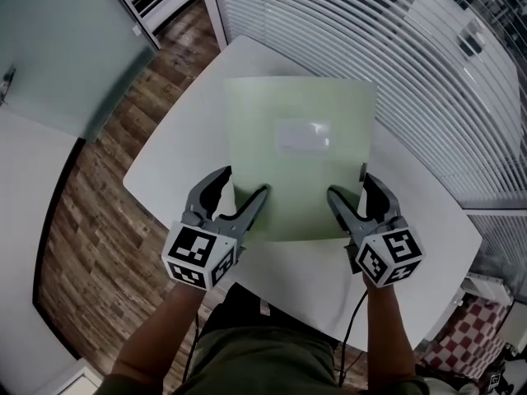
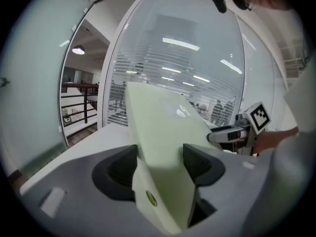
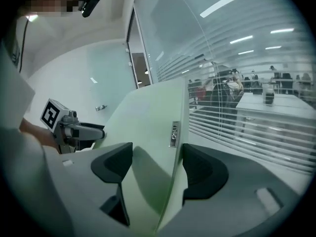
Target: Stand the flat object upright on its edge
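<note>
A pale green flat board [image 1: 300, 163] with a white label [image 1: 303, 135] on its face is held over the white table [image 1: 185, 142]. My left gripper [image 1: 239, 200] is shut on its near left corner, and my right gripper [image 1: 352, 197] is shut on its near right corner. In the left gripper view the board [image 2: 163, 132] fills the gap between the jaws of the left gripper [image 2: 160, 164] and rises away from them. In the right gripper view the board [image 3: 148, 122] sits between the pads of the right gripper [image 3: 157, 167], its edge against the right pad. Whether its far edge touches the table I cannot tell.
Wood floor [image 1: 99, 245] lies to the left of the table. A glass wall with white blinds [image 1: 370, 23] runs along the far and right sides. A red-and-white checkered patch [image 1: 465, 344] shows past the table's near right corner.
</note>
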Demonstrator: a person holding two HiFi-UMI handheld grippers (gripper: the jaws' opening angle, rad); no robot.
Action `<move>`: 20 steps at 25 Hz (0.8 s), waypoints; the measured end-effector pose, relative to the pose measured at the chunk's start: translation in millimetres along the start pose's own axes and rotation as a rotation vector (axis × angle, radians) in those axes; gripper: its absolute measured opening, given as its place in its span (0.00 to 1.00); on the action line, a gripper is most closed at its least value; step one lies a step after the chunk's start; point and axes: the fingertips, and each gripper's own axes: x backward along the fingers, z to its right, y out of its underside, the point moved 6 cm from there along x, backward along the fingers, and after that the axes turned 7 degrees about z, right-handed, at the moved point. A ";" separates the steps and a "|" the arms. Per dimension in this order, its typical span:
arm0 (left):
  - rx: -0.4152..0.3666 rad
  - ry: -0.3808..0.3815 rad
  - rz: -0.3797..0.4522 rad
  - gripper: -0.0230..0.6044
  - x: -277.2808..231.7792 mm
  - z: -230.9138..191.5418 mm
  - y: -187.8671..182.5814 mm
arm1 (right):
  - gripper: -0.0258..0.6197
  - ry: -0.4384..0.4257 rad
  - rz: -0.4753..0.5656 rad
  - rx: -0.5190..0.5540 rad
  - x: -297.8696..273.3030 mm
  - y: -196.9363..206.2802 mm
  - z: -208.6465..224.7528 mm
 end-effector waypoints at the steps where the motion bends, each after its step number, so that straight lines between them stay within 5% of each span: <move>1: -0.018 -0.003 0.014 0.49 0.9 1.4 -3.8 | 0.54 0.003 0.014 0.017 1.3 -2.9 -0.9; 8: -0.116 -0.010 0.132 0.49 11.6 13.7 -26.9 | 0.54 0.047 0.090 0.143 11.3 -16.6 -7.6; 16: -0.192 -0.001 0.175 0.49 18.4 19.7 -27.2 | 0.54 0.083 0.110 0.217 9.9 -9.7 -10.4; 20: -0.149 -0.008 0.208 0.49 18.2 26.2 -29.1 | 0.54 0.097 0.134 0.236 10.4 -4.6 -11.9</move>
